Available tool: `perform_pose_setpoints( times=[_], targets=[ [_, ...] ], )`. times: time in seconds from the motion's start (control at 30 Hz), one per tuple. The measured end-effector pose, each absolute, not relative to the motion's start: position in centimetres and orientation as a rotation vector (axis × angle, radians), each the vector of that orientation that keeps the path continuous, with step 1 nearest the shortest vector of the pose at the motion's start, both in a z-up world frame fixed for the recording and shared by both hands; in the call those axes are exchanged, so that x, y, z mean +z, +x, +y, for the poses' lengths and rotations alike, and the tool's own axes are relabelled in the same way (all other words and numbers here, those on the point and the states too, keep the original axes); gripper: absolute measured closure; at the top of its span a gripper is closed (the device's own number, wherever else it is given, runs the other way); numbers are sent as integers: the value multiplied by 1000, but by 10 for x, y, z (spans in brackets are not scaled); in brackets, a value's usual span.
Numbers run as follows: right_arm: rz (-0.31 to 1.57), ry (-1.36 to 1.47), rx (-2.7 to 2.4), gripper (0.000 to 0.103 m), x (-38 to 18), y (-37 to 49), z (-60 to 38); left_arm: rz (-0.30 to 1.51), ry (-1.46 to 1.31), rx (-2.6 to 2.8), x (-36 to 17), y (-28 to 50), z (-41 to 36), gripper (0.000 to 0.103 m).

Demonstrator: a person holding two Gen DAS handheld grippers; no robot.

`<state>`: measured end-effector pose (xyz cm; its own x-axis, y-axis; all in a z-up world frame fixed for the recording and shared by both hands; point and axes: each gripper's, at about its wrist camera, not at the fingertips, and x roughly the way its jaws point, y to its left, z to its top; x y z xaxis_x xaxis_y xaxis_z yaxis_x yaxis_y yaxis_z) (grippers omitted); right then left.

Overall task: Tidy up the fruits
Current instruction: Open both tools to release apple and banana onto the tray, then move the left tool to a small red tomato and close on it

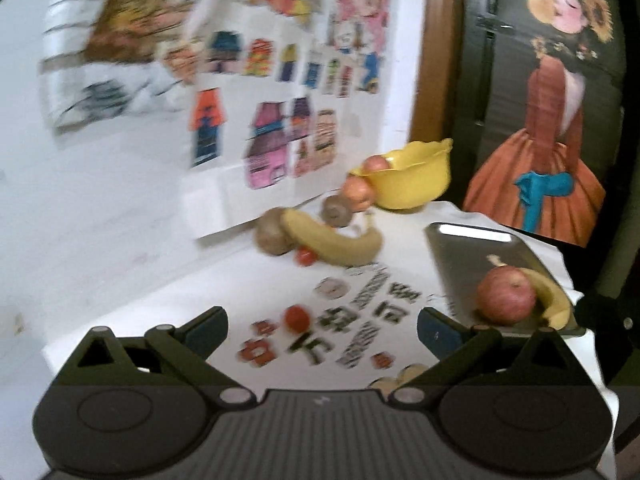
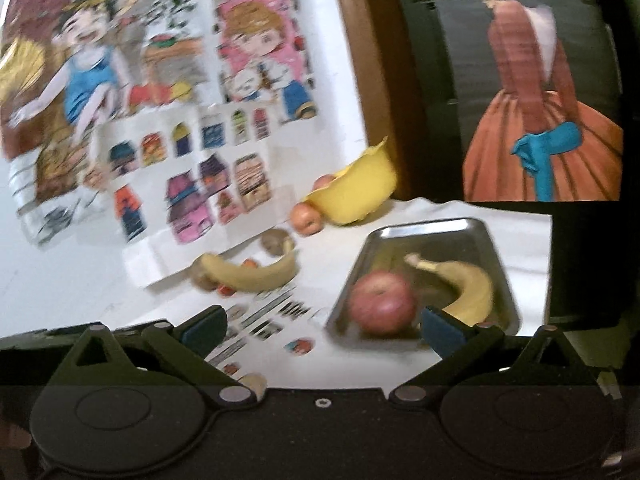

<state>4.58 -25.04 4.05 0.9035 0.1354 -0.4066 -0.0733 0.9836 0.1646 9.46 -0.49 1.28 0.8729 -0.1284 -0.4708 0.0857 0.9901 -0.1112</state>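
Note:
A metal tray (image 1: 460,240) (image 2: 460,228) at the right holds a red apple (image 1: 506,295) (image 2: 380,304) and a banana (image 1: 554,298) (image 2: 466,284). On the white cloth lie a second banana (image 1: 332,240) (image 2: 250,274), two kiwis (image 1: 274,234) (image 1: 337,210), an apple (image 1: 358,194) (image 2: 306,218) and small tomatoes (image 1: 297,317) (image 1: 306,257). A yellow bowl (image 1: 412,178) (image 2: 360,192) at the back holds another apple (image 1: 376,163). My left gripper (image 1: 322,334) is open above the cloth, empty. My right gripper (image 2: 322,330) is open, its right finger near the tray's front edge.
The table is covered by a white cloth with printed characters (image 1: 360,320). A wall with cartoon posters (image 1: 260,112) rises at the left and back. A dark panel with a painted figure in an orange dress (image 1: 552,120) stands behind the tray. The table edge drops off at the right.

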Motion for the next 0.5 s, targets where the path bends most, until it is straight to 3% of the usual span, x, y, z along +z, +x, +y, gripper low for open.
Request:
perform_pose_setpoints(
  times=[0.5],
  targets=[
    [566,28,192,1,18,55,-181,566,-145,8,-15,76,63,0]
  ],
)
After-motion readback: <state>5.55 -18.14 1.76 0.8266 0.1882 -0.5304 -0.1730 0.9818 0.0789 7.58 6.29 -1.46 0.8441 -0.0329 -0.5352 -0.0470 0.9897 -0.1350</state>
